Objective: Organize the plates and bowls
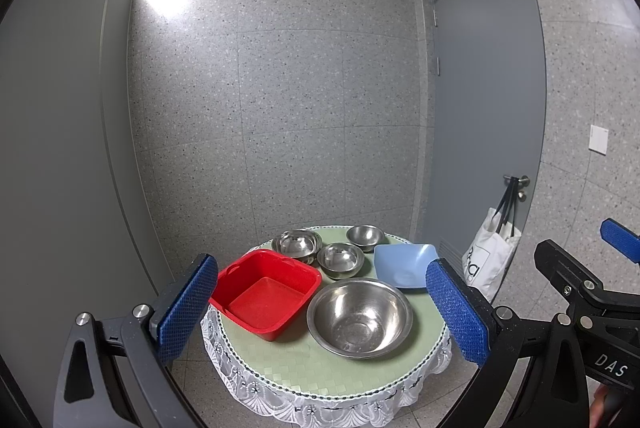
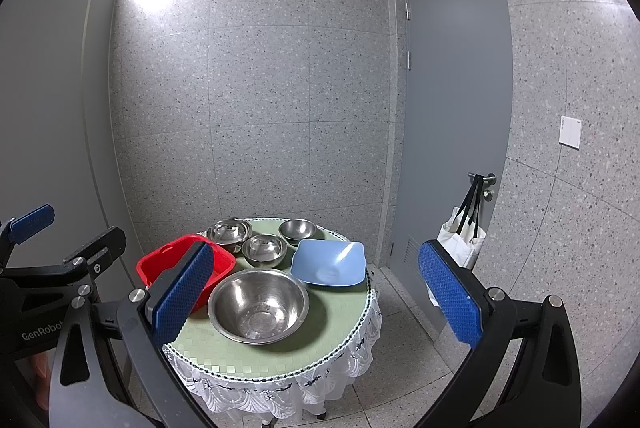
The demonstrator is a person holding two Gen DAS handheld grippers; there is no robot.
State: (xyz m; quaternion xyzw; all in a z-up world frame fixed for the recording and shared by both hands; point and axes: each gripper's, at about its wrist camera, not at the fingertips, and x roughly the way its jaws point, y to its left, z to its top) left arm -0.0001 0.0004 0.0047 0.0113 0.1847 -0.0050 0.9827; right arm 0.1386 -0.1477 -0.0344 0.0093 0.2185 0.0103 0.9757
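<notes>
A small round table with a green cloth holds a red square basin, a large steel bowl, a blue square plate and three smaller steel bowls: back left, middle, back right. My left gripper is open and empty, held back from the table. My right gripper is open and empty, also short of the table. In the right wrist view the large bowl, the blue plate and the red basin show again.
A grey door stands to the right with a white tote bag hanging from its handle. Speckled tiled walls surround the table. A grey panel is at the left. White lace hangs from the table's edge.
</notes>
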